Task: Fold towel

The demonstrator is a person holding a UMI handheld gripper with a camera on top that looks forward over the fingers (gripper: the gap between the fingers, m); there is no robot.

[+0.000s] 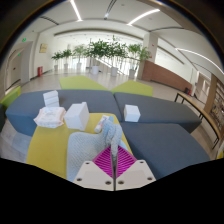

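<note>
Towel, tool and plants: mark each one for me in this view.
towel [107, 131], gripper view, on the bunched cloth held up between the fingers.
tool [114, 163], gripper view, midway between its fingertips, shut on the towel.
plants [108, 50], gripper view, on the foliage beyond the sofa.

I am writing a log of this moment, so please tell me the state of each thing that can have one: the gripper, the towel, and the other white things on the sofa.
gripper: shut on towel, pink pads pressed together
towel: bunched, not folded, one end pinched between the fingers and lifted
white pile: crumpled, lying on the sofa
white boxes: upright on the sofa
ceiling lights: on
</note>
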